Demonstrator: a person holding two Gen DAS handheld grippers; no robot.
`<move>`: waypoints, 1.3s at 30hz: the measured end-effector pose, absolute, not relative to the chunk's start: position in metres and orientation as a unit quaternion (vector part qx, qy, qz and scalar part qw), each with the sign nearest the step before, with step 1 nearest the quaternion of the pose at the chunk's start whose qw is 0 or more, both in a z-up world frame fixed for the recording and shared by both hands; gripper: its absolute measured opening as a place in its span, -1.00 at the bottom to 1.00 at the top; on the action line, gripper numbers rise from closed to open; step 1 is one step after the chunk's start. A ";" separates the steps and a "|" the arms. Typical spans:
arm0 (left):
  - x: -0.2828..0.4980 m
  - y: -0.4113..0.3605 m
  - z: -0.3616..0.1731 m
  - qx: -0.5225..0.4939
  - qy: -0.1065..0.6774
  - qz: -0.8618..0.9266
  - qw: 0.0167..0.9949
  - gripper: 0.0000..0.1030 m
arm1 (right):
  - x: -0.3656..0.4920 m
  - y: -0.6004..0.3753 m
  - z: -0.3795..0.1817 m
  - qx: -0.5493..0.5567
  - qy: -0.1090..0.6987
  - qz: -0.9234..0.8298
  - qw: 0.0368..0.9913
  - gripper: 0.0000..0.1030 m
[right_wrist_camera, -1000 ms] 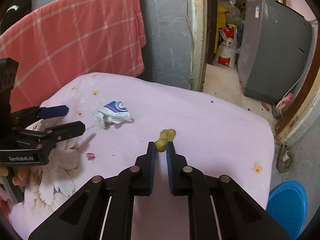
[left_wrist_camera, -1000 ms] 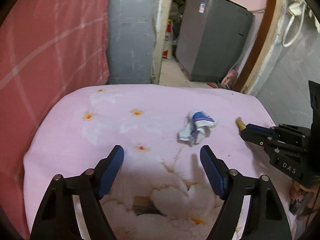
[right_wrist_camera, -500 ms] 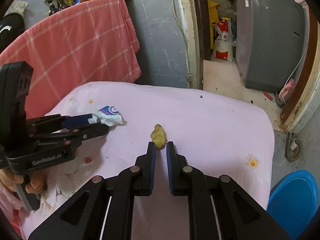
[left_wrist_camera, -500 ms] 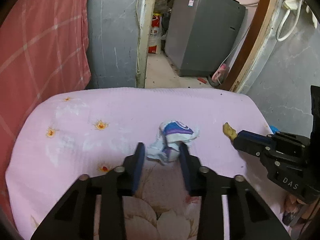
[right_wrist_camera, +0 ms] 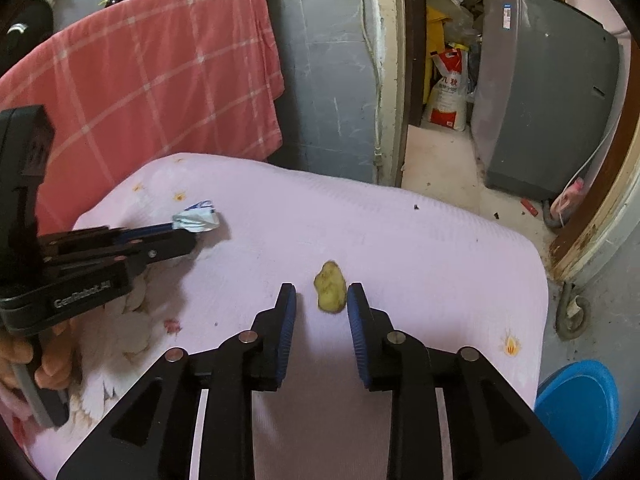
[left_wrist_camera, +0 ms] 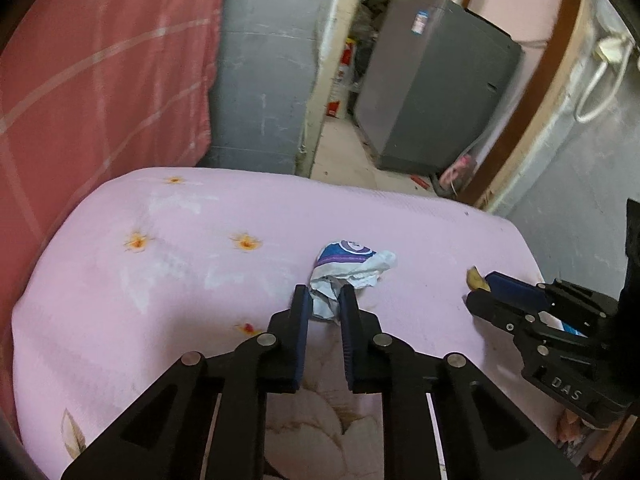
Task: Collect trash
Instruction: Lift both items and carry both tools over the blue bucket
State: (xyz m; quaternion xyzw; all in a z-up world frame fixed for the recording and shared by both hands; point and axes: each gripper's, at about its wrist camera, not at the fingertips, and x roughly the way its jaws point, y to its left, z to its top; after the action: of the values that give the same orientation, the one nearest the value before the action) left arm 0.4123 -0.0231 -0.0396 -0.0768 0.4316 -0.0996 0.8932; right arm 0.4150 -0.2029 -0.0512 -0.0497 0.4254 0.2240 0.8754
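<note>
A crumpled white, blue and purple wrapper [left_wrist_camera: 350, 268] lies on the pink flowered table cover [left_wrist_camera: 160, 260]. My left gripper [left_wrist_camera: 324, 298] is shut on the wrapper's near end; it also shows in the right wrist view [right_wrist_camera: 188, 232] pinching the wrapper [right_wrist_camera: 198, 218]. A yellowish scrap [right_wrist_camera: 330, 286] lies mid-table. My right gripper [right_wrist_camera: 322, 298] is open, its fingers on either side of the scrap's near end. In the left wrist view the right gripper [left_wrist_camera: 484, 294] shows at the right with the scrap [left_wrist_camera: 476, 279] at its tips.
A red checked cloth [right_wrist_camera: 140, 80] hangs behind the table on the left. A grey appliance [right_wrist_camera: 540, 92] stands in the room past the doorway. A blue bin [right_wrist_camera: 576, 408] sits on the floor at the table's right edge.
My left gripper moved forward and closed on the wrapper. My right gripper, shut before, has opened around the yellowish scrap.
</note>
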 end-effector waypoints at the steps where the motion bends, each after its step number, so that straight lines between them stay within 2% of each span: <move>1: 0.412 -0.021 -0.039 -0.082 0.431 -0.097 0.893 -0.79 | 0.418 -0.202 -0.052 -0.050 0.427 0.221 0.875 -0.52; 4: 0.410 -0.017 -0.038 -0.094 0.431 -0.094 0.892 -0.84 | 0.420 -0.200 -0.053 -0.056 0.429 0.218 0.875 -0.55; 6: 0.406 -0.017 -0.036 -0.097 0.429 -0.094 0.893 -0.86 | 0.419 -0.199 -0.053 -0.062 0.429 0.216 0.875 -0.75; 13: 0.385 -0.026 -0.026 -0.081 0.410 -0.107 0.902 -0.91 | 0.399 -0.207 -0.044 -0.053 0.400 0.220 0.888 -0.76; 20: 0.355 -0.034 -0.009 -0.105 0.366 -0.122 0.917 -0.91 | 0.345 -0.223 -0.008 -0.048 0.295 0.214 0.930 -0.76; 32: 0.302 -0.075 0.052 -0.112 0.248 -0.152 0.950 -0.91 | 0.261 -0.270 0.052 -0.017 0.157 0.174 0.972 -0.76; 39: 0.271 -0.115 0.081 -0.102 0.191 -0.181 0.959 -0.91 | 0.230 -0.311 0.072 -0.006 0.120 0.140 0.983 -0.76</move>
State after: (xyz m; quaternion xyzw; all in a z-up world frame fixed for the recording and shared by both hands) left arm 0.2710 -0.1151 0.0814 -0.1016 0.1914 -0.1809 0.9593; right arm 0.2304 -0.3108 0.0717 -0.0057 0.1201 0.1401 0.9828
